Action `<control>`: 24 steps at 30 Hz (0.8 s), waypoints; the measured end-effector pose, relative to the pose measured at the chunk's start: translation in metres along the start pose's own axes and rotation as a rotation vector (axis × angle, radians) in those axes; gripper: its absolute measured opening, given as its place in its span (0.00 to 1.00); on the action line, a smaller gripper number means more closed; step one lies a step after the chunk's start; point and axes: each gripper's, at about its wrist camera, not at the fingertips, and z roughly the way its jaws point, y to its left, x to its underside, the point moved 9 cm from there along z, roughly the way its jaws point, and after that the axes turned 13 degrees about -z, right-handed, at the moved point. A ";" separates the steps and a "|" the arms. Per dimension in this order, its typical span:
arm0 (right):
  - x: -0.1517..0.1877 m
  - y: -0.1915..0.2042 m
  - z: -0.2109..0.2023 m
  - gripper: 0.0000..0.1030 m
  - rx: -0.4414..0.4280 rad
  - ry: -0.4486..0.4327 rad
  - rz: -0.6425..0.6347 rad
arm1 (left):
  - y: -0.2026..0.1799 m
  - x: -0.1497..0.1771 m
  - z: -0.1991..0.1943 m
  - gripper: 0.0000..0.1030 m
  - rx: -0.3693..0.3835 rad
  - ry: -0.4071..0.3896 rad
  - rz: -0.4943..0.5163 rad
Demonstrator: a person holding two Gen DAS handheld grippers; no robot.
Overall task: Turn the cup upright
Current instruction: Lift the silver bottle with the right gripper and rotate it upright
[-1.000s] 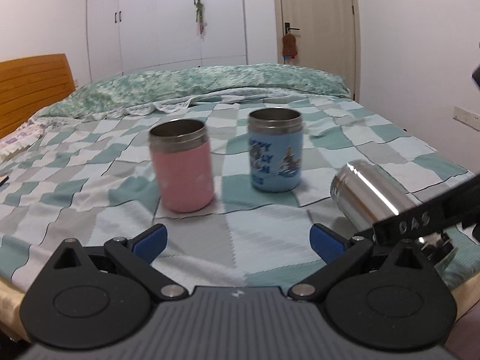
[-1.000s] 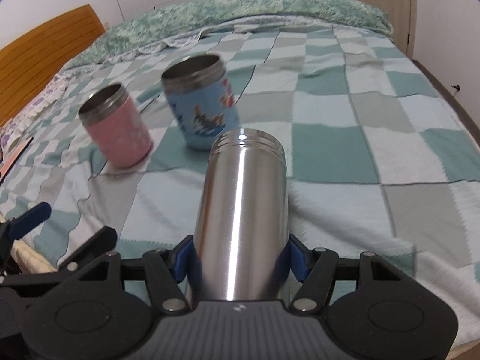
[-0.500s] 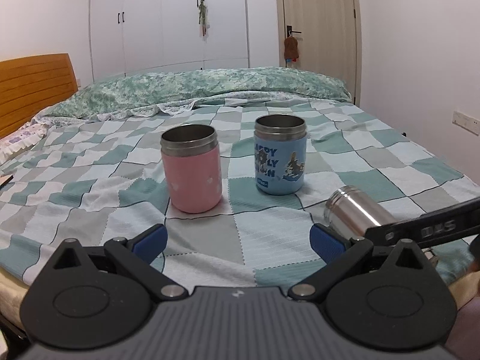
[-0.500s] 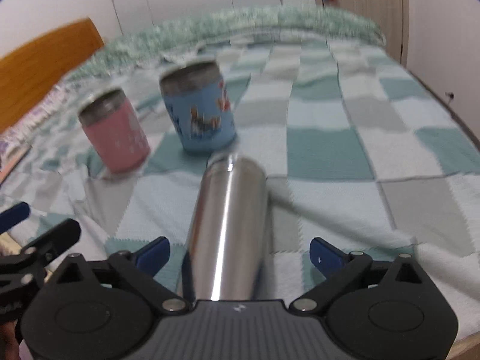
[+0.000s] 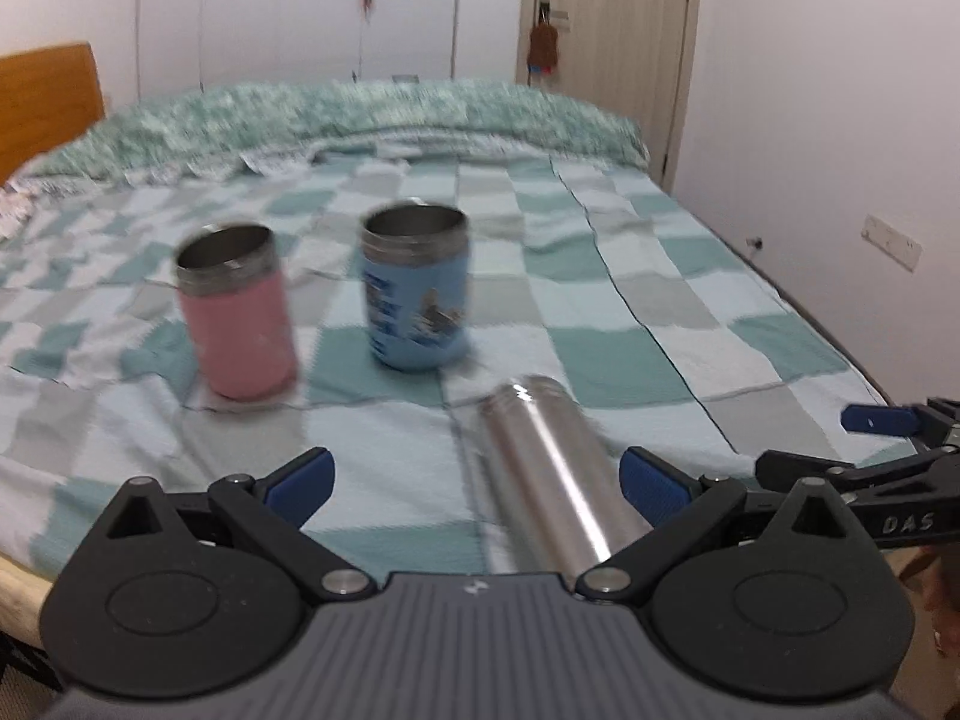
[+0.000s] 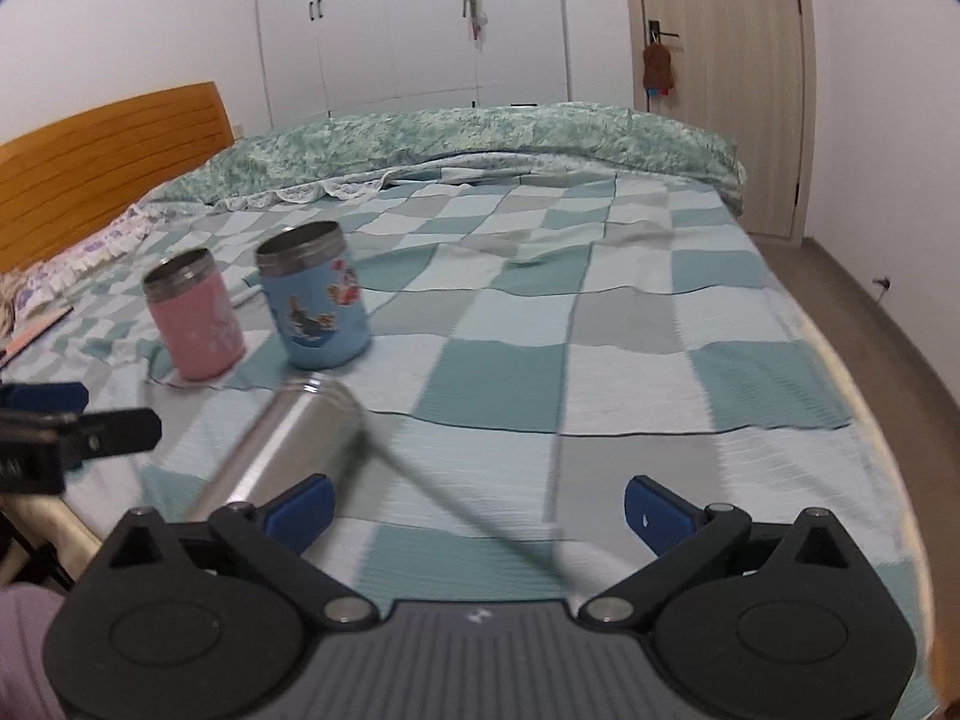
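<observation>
1. The steel cup lies on its side on the checked bedspread. It sits between the spread fingers of the left gripper, nearer that gripper's right finger, with its far end pointing away along the fingers.
2. The right gripper also has its fingers wide apart and grips nothing; the cup is just outside its left finger, slanting away to the front.
3. Risk, as I judge it: a smooth round cylinder on soft, rumpled cloth may roll when one pad reaches it first, and here the cup is off-centre in the left gripper.
4. A second risk: a grip low on the body may let the slick metal slip while tilting.
5. Ahead of the fingers stand the pink cup and the blue cup, both upright. A swinging steel cup could knock the blue one, which is nearer.
6. The left view shows the cup between its fingers; the right view shows it lying outside its own, plus open bedspread to the right for standing it. Both views are blurred.
</observation>
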 end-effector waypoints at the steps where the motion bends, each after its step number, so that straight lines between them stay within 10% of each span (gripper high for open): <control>1: 0.002 -0.005 0.002 1.00 0.000 -0.002 -0.018 | -0.006 0.001 0.004 1.00 -0.011 0.016 0.006; 21: -0.004 -0.032 0.070 1.00 -0.134 -0.031 -0.189 | -0.034 0.007 0.119 0.99 -0.157 0.415 0.002; 24: -0.002 -0.031 0.072 1.00 -0.142 -0.029 -0.198 | -0.033 0.019 0.131 0.74 -0.147 0.509 -0.013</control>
